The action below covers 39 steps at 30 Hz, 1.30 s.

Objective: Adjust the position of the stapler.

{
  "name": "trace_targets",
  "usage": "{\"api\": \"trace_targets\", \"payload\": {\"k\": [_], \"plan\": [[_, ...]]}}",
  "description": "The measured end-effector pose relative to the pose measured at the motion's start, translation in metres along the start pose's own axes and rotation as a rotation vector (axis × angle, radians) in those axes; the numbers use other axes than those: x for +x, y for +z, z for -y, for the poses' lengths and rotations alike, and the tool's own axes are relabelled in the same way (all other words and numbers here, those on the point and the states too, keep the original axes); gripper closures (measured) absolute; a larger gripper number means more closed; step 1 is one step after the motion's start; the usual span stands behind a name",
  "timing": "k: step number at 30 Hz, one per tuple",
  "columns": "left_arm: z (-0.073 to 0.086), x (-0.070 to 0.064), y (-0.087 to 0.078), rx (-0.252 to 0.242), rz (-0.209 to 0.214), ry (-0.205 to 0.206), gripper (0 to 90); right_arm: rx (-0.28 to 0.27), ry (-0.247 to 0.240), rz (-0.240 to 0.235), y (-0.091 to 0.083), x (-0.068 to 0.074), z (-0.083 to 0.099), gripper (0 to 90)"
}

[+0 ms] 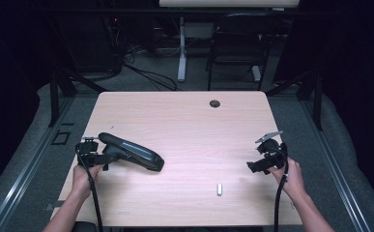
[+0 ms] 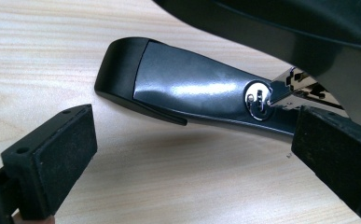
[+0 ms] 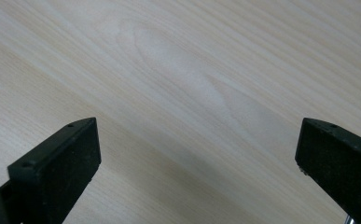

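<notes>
A black stapler (image 1: pixel 131 151) lies on the left part of the light wood table (image 1: pixel 184 121), its nose pointing right. My left gripper (image 1: pixel 106 159) is at the stapler's rear end, open. In the left gripper view the stapler's base (image 2: pixel 187 88) lies ahead of the open left gripper (image 2: pixel 192 163), with the upper arm (image 2: pixel 308 28) lifted and the metal staple channel (image 2: pixel 299 86) near the right pad; I cannot tell whether that pad touches the stapler. My right gripper (image 1: pixel 253 166) is open above bare wood at the right. A small silver strip of staples (image 1: pixel 219 189) lies near the front edge.
A round cable hole (image 1: pixel 215 103) sits near the table's far edge. Beyond the table stand a black folding chair (image 1: pixel 237 43) and a white desk leg (image 1: pixel 181 53), with cables on the floor. The right gripper (image 3: pixel 197 168) looks onto plain tabletop (image 3: pixel 178 84).
</notes>
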<state>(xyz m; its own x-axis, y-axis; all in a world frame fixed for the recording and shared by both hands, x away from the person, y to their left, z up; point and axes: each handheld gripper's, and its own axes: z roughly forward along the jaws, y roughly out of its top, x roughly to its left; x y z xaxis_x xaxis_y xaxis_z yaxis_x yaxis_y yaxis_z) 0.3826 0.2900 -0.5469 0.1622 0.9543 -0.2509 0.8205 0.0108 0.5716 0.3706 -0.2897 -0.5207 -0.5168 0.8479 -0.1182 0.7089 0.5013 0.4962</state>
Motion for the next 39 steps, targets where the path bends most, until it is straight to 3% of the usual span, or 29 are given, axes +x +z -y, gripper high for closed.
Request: {"api": "trace_targets", "payload": {"k": [4, 5, 6, 10, 13, 16, 18, 20, 27, 30, 31, 32, 33, 36, 39], "plan": [[-0.001, -0.001, -0.002, -0.003, -0.007, 0.001, 0.2, 0.015, 0.002, -0.016, 0.002, 0.0, 0.0, 0.0], [-0.001, -0.002, -0.003, -0.003, -0.005, 0.006, 1.1, 0.017, 0.006, -0.02, 0.003, 0.001, 0.0, 0.0], [-0.002, -0.004, -0.004, -0.004, -0.02, 0.025, 8.0, 0.022, 0.005, -0.023, 0.005, 0.0, 0.001, 0.1], [-0.002, -0.008, -0.005, 0.009, -0.028, 0.043, 8.6, 0.054, 0.014, -0.034, 0.007, -0.002, 0.002, 0.2], [-0.001, -0.012, -0.01, -0.003, -0.056, 0.045, 11.4, 0.046, 0.011, -0.01, 0.004, -0.002, 0.003, 0.9], [0.0, -0.011, -0.018, -0.033, -0.04, 0.043, 13.2, 0.03, 0.013, -0.019, 0.003, -0.002, 0.002, 1.0], [-0.002, -0.008, -0.019, -0.054, -0.042, 0.047, 10.9, 0.029, 0.003, 0.01, 0.007, -0.001, -0.004, 0.9], [-0.003, -0.006, -0.022, -0.057, -0.041, 0.06, 11.1, 0.025, 0.019, 0.011, 0.008, -0.002, -0.008, 1.5], [0.002, -0.008, -0.035, -0.085, -0.083, 0.091, 15.8, 0.046, -0.027, 0.02, 0.007, 0.008, -0.007, 1.4], [-0.001, -0.007, -0.036, -0.116, -0.115, 0.085, 31.2, 0.053, -0.038, 0.017, 0.008, 0.008, -0.008, 1.8], [-0.001, -0.007, -0.036, -0.116, -0.115, 0.085, 40.6, 0.053, -0.038, 0.017, 0.008, 0.008, -0.008, 1.8], [-0.002, -0.007, -0.035, -0.131, -0.111, 0.08, 40.6, 0.05, -0.034, 0.018, 0.008, 0.008, -0.008, 2.1], [-0.002, -0.007, -0.034, -0.131, -0.112, 0.076, 50.1, 0.056, -0.034, 0.019, 0.008, 0.008, -0.008, 3.3], [-0.003, -0.009, -0.033, -0.143, -0.114, 0.074, 65.6, 0.072, -0.037, 0.02, 0.011, 0.009, -0.008, 5.0], [-0.003, -0.009, -0.033, -0.172, -0.114, 0.084, 69.4, 0.065, -0.034, 0.017, 0.013, 0.011, -0.008, 5.6]]}}
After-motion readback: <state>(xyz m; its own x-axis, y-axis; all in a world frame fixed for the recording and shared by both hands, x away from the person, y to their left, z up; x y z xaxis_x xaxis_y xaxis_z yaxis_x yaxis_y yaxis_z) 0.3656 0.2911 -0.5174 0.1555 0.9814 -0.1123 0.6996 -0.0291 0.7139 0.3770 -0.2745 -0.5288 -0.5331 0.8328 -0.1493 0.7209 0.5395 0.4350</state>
